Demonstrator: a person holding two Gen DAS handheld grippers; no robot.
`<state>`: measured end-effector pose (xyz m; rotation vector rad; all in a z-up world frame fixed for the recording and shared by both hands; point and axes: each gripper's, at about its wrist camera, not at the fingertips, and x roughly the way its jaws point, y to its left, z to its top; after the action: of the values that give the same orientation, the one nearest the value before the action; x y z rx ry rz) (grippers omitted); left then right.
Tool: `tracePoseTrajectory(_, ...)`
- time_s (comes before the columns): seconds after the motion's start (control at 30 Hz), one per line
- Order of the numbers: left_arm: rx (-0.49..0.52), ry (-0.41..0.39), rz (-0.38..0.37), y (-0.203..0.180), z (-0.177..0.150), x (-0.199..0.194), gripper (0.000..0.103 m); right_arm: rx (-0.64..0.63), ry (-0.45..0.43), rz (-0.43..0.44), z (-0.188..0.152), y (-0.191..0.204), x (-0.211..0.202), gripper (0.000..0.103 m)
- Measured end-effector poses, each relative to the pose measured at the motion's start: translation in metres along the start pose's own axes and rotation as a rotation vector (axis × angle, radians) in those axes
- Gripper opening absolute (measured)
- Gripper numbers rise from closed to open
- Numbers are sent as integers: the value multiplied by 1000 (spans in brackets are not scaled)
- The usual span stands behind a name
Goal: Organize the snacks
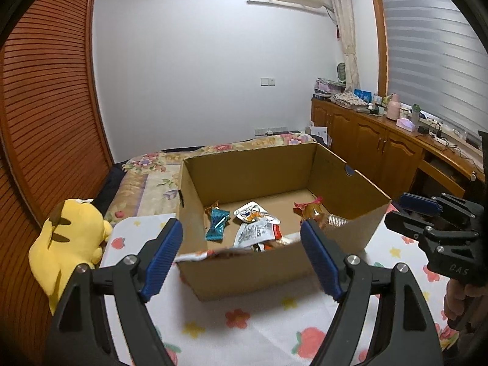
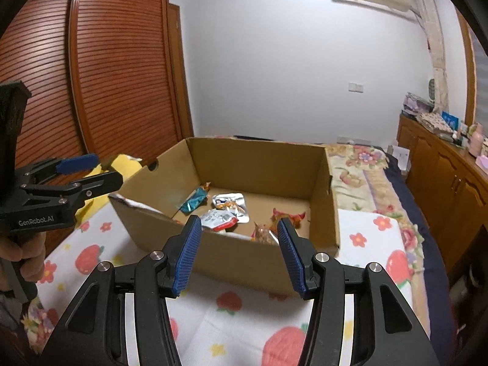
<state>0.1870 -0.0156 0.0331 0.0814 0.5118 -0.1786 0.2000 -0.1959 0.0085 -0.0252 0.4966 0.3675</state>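
An open cardboard box (image 1: 244, 263) stands on a white strawberry-print cloth (image 1: 244, 323). On its floor lie a teal wrapper (image 1: 217, 224), a silver pouch (image 1: 254, 213), a white and red packet (image 1: 254, 234) and an orange sweet packet (image 1: 314, 210). My left gripper (image 1: 240, 228) hovers just in front of the near wall, open, nothing between its blue pads. My right gripper (image 2: 238, 221) is also open and empty before the same box (image 2: 244, 262). The teal wrapper (image 2: 193, 201) and silver pouch (image 2: 228, 201) show past it. Each gripper appears in the other's view: the right gripper (image 1: 396, 209), the left gripper (image 2: 105, 169).
A yellow plush toy (image 1: 70, 238) lies left of the box beside a slatted wooden wardrobe (image 1: 45, 91). A floral bedspread (image 1: 152, 180) stretches behind the box. A wooden sideboard (image 1: 381, 143) with bottles and clutter runs along the right under the window. A hand (image 2: 21, 251) grips the left tool.
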Motion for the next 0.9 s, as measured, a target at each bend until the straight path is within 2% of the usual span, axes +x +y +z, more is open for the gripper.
tracePoseTrajectory(0.3, 5, -9, 8, -7, -8, -31, 84, 35, -19, -24, -15, 5, -34, 54)
tracePoseTrajectory(0.37, 5, -17, 14, -9, -9, -37, 88, 45, -22, -30, -16, 6, -40, 58)
tracePoseTrajectory(0.47, 5, -29, 22, -12, -14, -46, 97, 46, -35, -58, -17, 8, -50, 71)
tracePoseTrajectory(0.53, 12, -36, 37, -14, -19, -50, 103, 47, -55, -81, -18, 10, -60, 87)
tracePoseTrajectory(0.7, -17, -37, 19, -16, -29, -61, 103, 65, -84, -101, -19, 13, -77, 103)
tracePoseTrajectory(0.9, -40, -72, 55, -16, -36, -81, 103, 53, -86, -134, -21, 19, -89, 103)
